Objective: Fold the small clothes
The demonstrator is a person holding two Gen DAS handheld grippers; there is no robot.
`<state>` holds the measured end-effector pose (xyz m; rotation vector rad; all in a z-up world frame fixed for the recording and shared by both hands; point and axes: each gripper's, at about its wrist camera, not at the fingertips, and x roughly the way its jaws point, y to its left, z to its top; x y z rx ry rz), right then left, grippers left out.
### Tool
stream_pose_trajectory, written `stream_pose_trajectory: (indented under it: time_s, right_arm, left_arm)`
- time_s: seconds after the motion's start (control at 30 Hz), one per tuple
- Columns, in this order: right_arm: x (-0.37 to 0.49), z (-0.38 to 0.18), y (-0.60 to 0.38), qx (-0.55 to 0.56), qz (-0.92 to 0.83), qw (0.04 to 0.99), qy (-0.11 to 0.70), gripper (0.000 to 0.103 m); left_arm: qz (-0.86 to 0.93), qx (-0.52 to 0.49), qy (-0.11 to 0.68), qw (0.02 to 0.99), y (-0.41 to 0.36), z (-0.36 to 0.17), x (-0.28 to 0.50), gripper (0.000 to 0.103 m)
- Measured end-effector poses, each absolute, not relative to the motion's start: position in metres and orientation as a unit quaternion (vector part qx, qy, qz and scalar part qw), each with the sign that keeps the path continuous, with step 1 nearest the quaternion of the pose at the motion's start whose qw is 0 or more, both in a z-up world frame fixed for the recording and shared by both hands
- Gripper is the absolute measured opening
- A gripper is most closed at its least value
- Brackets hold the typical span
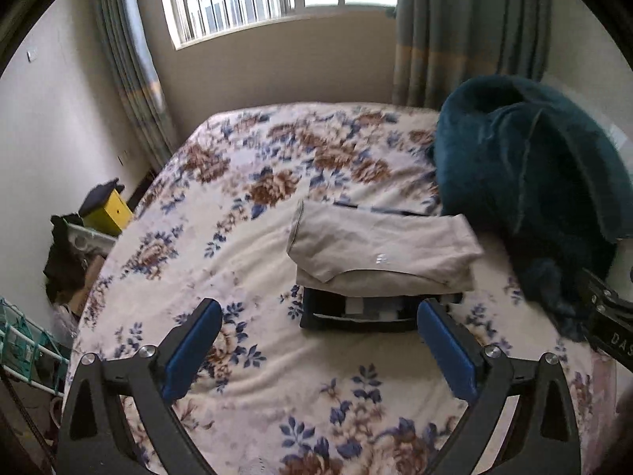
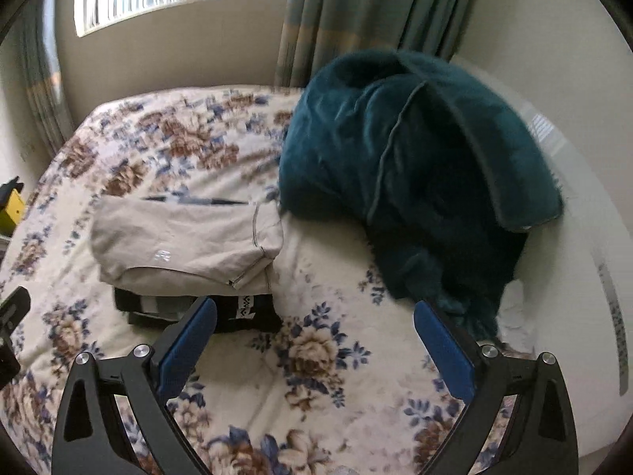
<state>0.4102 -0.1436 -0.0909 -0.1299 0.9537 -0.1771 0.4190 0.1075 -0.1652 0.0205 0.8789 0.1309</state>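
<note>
A folded beige garment (image 1: 379,249) lies on top of a folded dark garment (image 1: 356,314) in a small stack on the floral bed. The stack also shows in the right wrist view, the beige garment (image 2: 186,241) above the dark one (image 2: 237,312). My left gripper (image 1: 318,348) is open and empty, hovering just in front of the stack. My right gripper (image 2: 314,350) is open and empty, over the bedspread to the right of the stack. Its body shows at the right edge of the left wrist view (image 1: 609,328).
A rumpled dark teal blanket (image 2: 415,182) is heaped at the right of the bed (image 1: 253,237), against the wall. Left of the bed are a yellow box (image 1: 108,209), clutter and a green rack (image 1: 23,340). Curtains and a window are behind.
</note>
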Motion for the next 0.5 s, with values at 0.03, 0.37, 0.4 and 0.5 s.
stream_pose_trajectory:
  time_s: [0.03, 0.37, 0.4, 0.5]
  right_arm:
    - [0.397, -0.073, -0.147, -0.059, -0.085, 0.887, 0.45, 0.101]
    - [0.258, 0.076, -0.164, -0.046, -0.064, 0.924, 0.373, 0.101]
    - [0.244, 0.088, -0.166, -0.045, -0.063, 0.927, 0.368, 0.101]
    - [0.206, 0.118, -0.17, -0.045, -0.052, 0.933, 0.353, 0.101]
  left_arm:
    - [0.059, 0.007, 0.418, 0.907, 0.105, -0.15, 0.405, 0.101]
    - [0.043, 0.004, 0.371, 0.928, 0.085, -0.046, 0.302, 0.101]
    - [0.046, 0.006, 0.367, 0.929, 0.084, -0.042, 0.294, 0.101]
    - [0.044, 0.0, 0.354, 0.934, 0.081, -0.023, 0.264, 0.101]
